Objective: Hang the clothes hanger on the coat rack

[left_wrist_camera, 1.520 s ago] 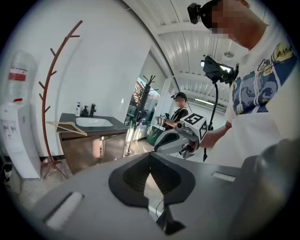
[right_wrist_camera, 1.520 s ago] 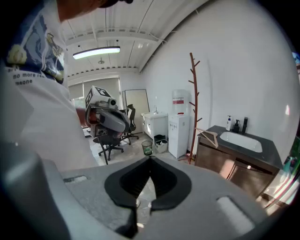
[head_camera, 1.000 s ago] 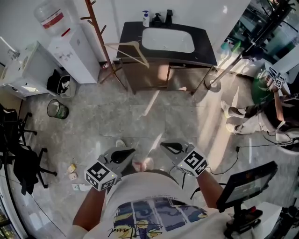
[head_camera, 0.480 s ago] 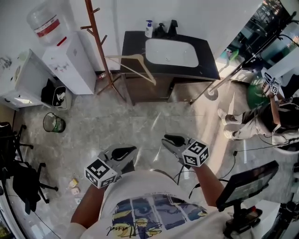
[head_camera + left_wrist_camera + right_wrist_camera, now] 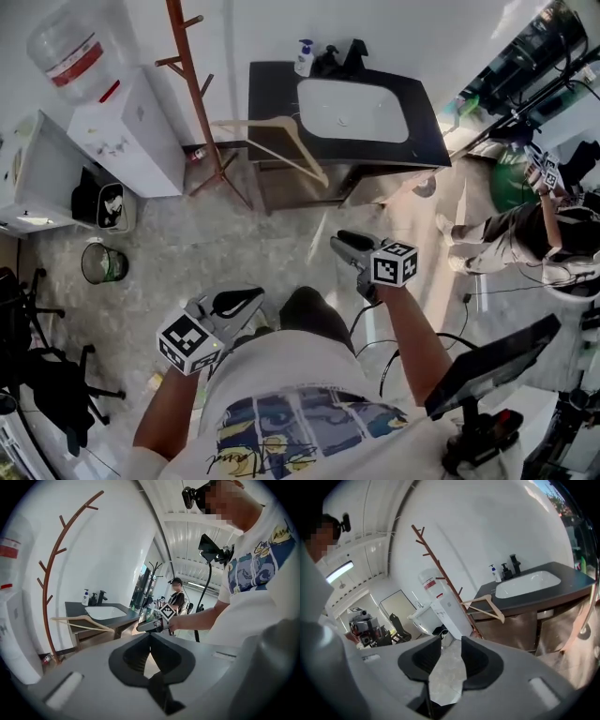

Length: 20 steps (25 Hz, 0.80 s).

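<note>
The left gripper [image 5: 242,301] is held with its jaws pressed together, and nothing is caught between them. Well ahead of it the coat rack [image 5: 195,84] is seen standing upright. The clothes hanger [image 5: 281,120] is found just right of the rack, against the left corner of the sink cabinet [image 5: 267,89]. The right gripper [image 5: 349,244] is held with its jaws opening, and only floor is seen in the gap. The hanger is placed well ahead of it, to its left.
</note>
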{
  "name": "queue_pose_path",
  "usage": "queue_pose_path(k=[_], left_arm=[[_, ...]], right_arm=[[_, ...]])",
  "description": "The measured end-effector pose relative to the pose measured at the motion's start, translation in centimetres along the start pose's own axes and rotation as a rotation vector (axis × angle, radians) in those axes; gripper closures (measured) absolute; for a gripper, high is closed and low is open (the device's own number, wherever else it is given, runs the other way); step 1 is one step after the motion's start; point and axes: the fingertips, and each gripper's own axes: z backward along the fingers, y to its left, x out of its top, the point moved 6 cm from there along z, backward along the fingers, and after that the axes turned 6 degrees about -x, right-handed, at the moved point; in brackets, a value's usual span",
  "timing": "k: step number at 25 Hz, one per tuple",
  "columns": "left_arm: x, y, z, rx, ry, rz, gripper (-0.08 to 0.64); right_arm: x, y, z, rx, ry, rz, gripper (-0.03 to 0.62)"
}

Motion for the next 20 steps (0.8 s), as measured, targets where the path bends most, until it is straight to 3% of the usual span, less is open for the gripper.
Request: queue_pose_path(k=[6,13,16,20], left_arm=[[1.9,5.0,-1.2,0.062,-0.017,0.046,0.557],[5.9,10.4,-5.6,0.125,-0.003,0.072,0.557],[7.4,12.1,-7.6,0.144,-0.006,0.087,0.557],[8.4,13.7,-9.6,0.173,0.008,0.115,0.557]], right_arm=[[4.3,-7.5,-7.1,0.051,0.08,-0.141,0.415],[6.6,-16.5,-15.2,0.132,0.199,-0.317,0.33],[6.5,-18.7,-17.8,0.194,0.242,-0.391,0.32],[6.1,-19.1,-20.7,0.341,0.28,-0.491,0.306]])
